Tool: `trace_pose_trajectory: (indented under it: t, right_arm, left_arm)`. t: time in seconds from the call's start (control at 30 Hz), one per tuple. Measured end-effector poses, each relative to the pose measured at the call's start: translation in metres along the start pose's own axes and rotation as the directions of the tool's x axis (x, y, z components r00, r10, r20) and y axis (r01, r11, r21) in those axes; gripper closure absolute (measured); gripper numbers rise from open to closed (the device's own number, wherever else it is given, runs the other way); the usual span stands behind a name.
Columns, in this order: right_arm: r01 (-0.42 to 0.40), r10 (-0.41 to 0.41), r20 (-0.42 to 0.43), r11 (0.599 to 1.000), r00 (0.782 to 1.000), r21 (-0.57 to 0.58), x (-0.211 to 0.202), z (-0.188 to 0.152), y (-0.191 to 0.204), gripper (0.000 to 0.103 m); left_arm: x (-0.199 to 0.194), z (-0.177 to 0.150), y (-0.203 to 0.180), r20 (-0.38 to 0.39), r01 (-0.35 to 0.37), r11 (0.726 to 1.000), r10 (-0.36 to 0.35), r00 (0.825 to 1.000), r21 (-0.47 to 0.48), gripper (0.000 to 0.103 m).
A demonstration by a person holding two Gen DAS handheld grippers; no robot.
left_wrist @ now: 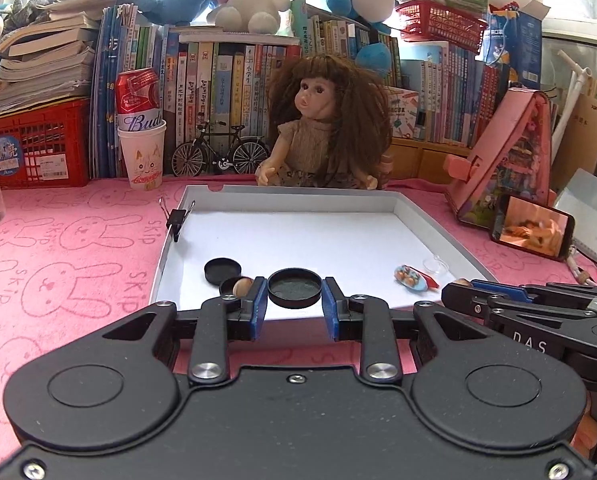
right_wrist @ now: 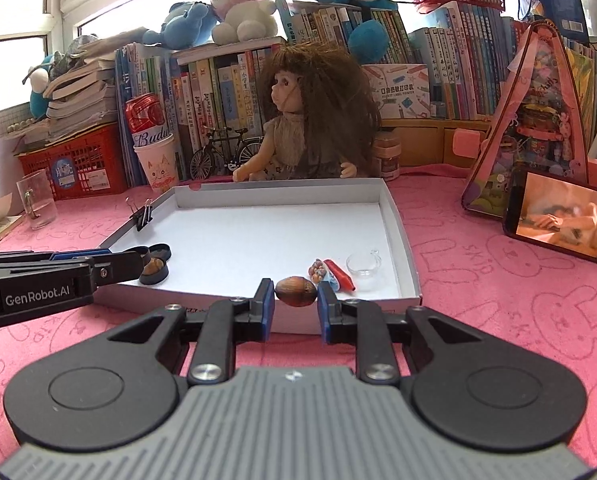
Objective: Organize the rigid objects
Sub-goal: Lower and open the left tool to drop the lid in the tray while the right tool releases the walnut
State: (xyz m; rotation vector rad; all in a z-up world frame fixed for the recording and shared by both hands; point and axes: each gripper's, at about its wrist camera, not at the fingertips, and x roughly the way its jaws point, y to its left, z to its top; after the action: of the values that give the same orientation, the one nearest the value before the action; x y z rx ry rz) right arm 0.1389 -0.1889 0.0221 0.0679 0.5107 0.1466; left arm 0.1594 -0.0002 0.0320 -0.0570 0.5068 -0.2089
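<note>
Pink bunny-print cloth [left_wrist: 78, 248] covers the table; books [left_wrist: 226, 92], plush toys and red crates [left_wrist: 38, 144] fill the back.

Item 1: white shallow tray [left_wrist: 298, 204], centre of both views, black binder clip [left_wrist: 177, 219] on its left wall.

Item 2: left gripper [left_wrist: 294, 290], lower centre of the left view, blue pads clamped on a round black dish [left_wrist: 294, 288], held over the tray's near edge.

Item 3: right gripper [right_wrist: 296, 292], lower centre of the right view, clenched on a brown nut [right_wrist: 296, 291], also at the tray's near edge. Its tip enters the left view at lower right.

Item 4: black lid [left_wrist: 222, 270], flat on the tray floor, lower left.

Item 5: second small black dish [right_wrist: 154, 272] holding a nut, just beside the lid, partly hidden behind the left gripper's finger.

Item 6: small painted oval piece [right_wrist: 318, 270] touching a red piece [right_wrist: 340, 276], tray's near right.

Item 7: clear glass cup [right_wrist: 364, 266], just right of the red piece, near the right wall.

Item 8: doll [left_wrist: 322, 128], brown hair, seated behind the tray.

Item 9: model bicycle [left_wrist: 220, 152], left of the doll.

Item 10: red can [left_wrist: 138, 100] standing in a paper cup [left_wrist: 143, 156], upper left.

Item 11: phone [right_wrist: 562, 216], screen lit, propped at right before a pink toy house [right_wrist: 538, 120].

Item 12: glass [right_wrist: 38, 200], far left.
</note>
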Motion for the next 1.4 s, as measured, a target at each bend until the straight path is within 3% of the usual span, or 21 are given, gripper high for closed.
trace_pose_trajectory:
  t: [0.47, 0.9, 0.97, 1.0, 1.07, 1.1, 1.4]
  right_arm:
    - [0.007, -0.004, -0.100, 1.000, 0.995, 0.028, 0.053, 0.013, -0.006, 0.075]
    - [0.020, -0.015, -0.138, 0.999, 0.990, 0.039, 0.074, 0.015, -0.010, 0.075]
    - [0.019, -0.013, -0.135, 0.999, 0.991, 0.044, 0.072, 0.017, -0.011, 0.070]
    - [0.017, -0.011, -0.131, 0.999, 0.991, 0.049, 0.071, 0.017, -0.011, 0.070]
    - [0.010, -0.003, -0.124, 0.998, 0.992, 0.058, 0.068, 0.018, -0.012, 0.054]
    - [0.007, 0.001, -0.120, 0.998, 0.993, 0.062, 0.066, 0.019, -0.013, 0.053]
    - [-0.008, 0.012, -0.083, 0.998, 0.996, 0.055, 0.041, 0.022, -0.011, 0.039]
  left_arm:
    - [0.058, 0.007, 0.006, -0.101, -0.031, 0.999, 0.027, 0.995, -0.037, 0.076]
    - [0.080, 0.009, 0.002, -0.119, -0.062, 0.998, 0.060, 0.991, -0.018, 0.075]
    - [0.079, 0.010, 0.002, -0.115, -0.055, 0.998, 0.053, 0.992, -0.019, 0.075]
    - [0.078, 0.010, 0.002, -0.112, -0.052, 0.998, 0.049, 0.993, -0.019, 0.069]
    - [0.075, 0.011, 0.001, -0.106, -0.046, 0.999, 0.043, 0.993, -0.027, 0.058]
    - [0.073, 0.012, 0.001, -0.100, -0.047, 0.998, 0.044, 0.994, -0.029, 0.054]
    - [0.043, 0.012, -0.001, -0.065, -0.025, 1.000, 0.025, 0.998, 0.001, 0.038]
